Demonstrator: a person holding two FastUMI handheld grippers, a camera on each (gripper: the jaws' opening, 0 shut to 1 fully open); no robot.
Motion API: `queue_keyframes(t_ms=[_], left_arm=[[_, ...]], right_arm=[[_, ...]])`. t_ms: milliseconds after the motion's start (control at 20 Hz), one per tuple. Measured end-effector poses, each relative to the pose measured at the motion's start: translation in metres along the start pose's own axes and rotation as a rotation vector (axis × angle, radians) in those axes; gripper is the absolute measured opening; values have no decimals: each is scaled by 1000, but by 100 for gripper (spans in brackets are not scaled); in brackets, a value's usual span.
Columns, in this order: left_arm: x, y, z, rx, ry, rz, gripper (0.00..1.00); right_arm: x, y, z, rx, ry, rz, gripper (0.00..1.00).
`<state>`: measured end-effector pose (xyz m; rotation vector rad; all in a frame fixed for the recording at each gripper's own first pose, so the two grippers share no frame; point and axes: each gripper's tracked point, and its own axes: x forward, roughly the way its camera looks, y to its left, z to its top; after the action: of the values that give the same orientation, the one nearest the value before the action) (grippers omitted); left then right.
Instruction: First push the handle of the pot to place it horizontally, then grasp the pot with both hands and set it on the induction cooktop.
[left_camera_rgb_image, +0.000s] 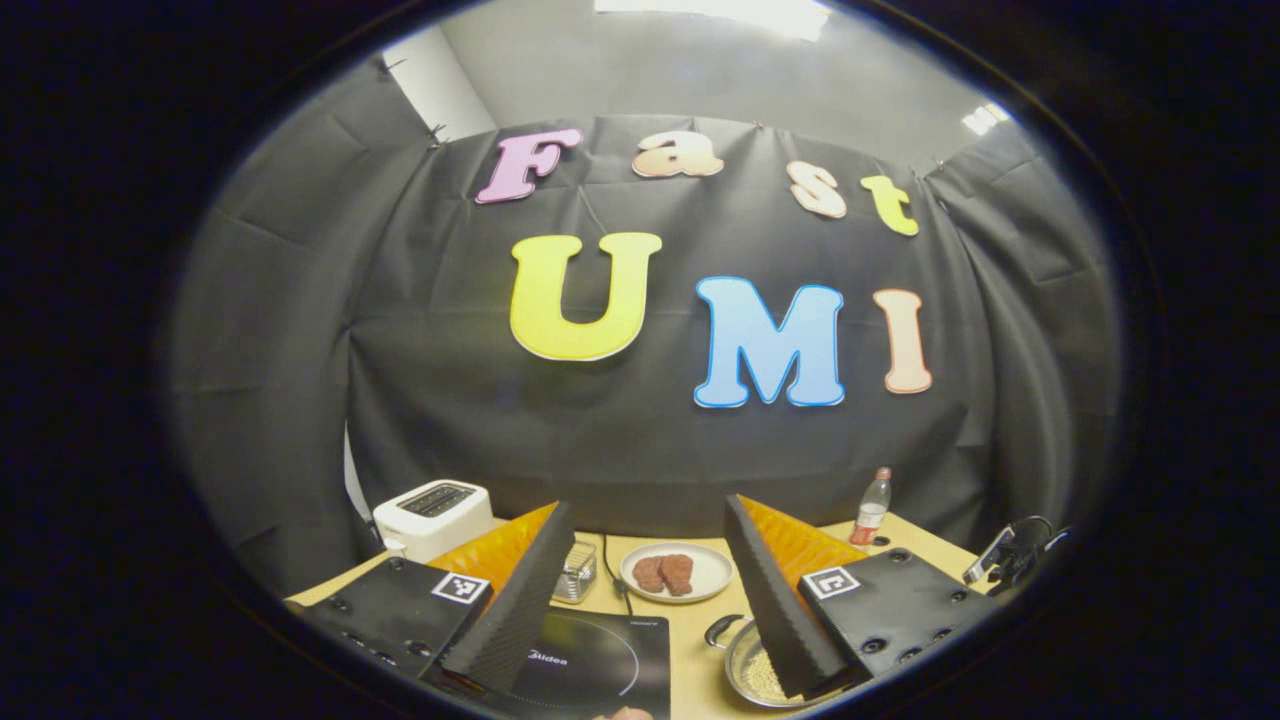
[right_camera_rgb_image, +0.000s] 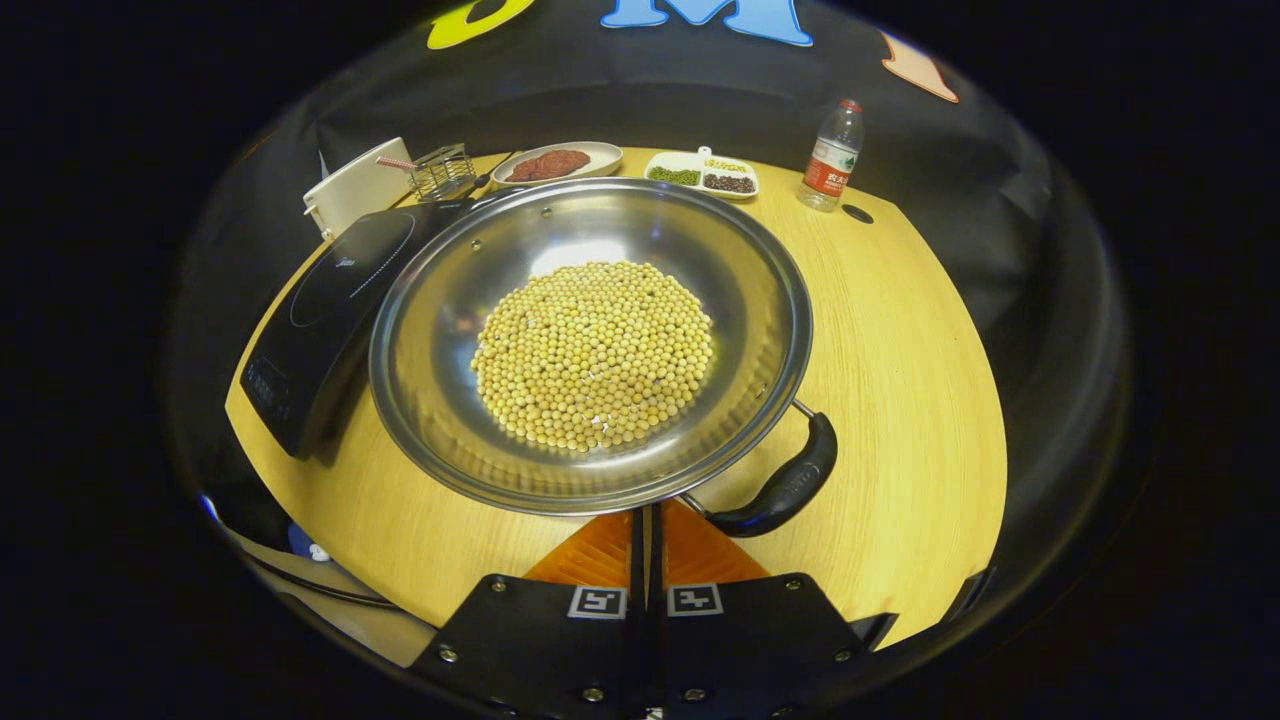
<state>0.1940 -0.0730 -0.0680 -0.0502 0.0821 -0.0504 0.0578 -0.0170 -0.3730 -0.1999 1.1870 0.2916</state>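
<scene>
The steel pot (right_camera_rgb_image: 450, 330) holds a heap of yellow beans (right_camera_rgb_image: 592, 355) and stands on the wooden table (right_camera_rgb_image: 900, 400), just right of the black induction cooktop (right_camera_rgb_image: 330, 300). Its black handle (right_camera_rgb_image: 785, 485) curves along the near right rim. My right gripper (right_camera_rgb_image: 647, 515) is shut with nothing between its fingers, its tips at the pot's near rim, just left of the handle's end. My left gripper (left_camera_rgb_image: 648, 502) is open and raised above the table; below it I see the cooktop (left_camera_rgb_image: 600, 665) and the pot (left_camera_rgb_image: 745, 670) with a small black handle (left_camera_rgb_image: 722, 630).
At the table's back stand a white toaster (right_camera_rgb_image: 355, 185), a wire rack (right_camera_rgb_image: 442, 170), a plate of meat (right_camera_rgb_image: 555, 163), a divided dish of beans (right_camera_rgb_image: 703, 175) and a water bottle (right_camera_rgb_image: 830, 155). A cable (left_camera_rgb_image: 612, 570) runs towards the cooktop. The table's front edge is near my right gripper.
</scene>
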Motion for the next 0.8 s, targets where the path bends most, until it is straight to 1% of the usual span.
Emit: queue_keyframes(t_ms=[100, 150, 300, 550, 750, 800], left_arm=[[-7, -4, 0, -3, 4, 34, 98], [-10, -6, -1, -1, 5, 46, 100], [-19, -13, 5, 25, -1, 75, 100], [-33, -18, 8, 51, -5, 113, 100], [-42, -10, 4, 54, 3, 153, 100], [-44, -8, 5, 55, 3, 162, 98]], right_arm=[[3, -16, 7, -18, -7, -20, 1], [6, -24, 9, -18, -11, -27, 0], [12, -40, 15, -28, -26, -43, 1], [19, -57, 29, -125, -69, -82, 1], [24, -67, 46, -253, -126, -130, 1], [26, -68, 51, -279, -135, -139, 1]])
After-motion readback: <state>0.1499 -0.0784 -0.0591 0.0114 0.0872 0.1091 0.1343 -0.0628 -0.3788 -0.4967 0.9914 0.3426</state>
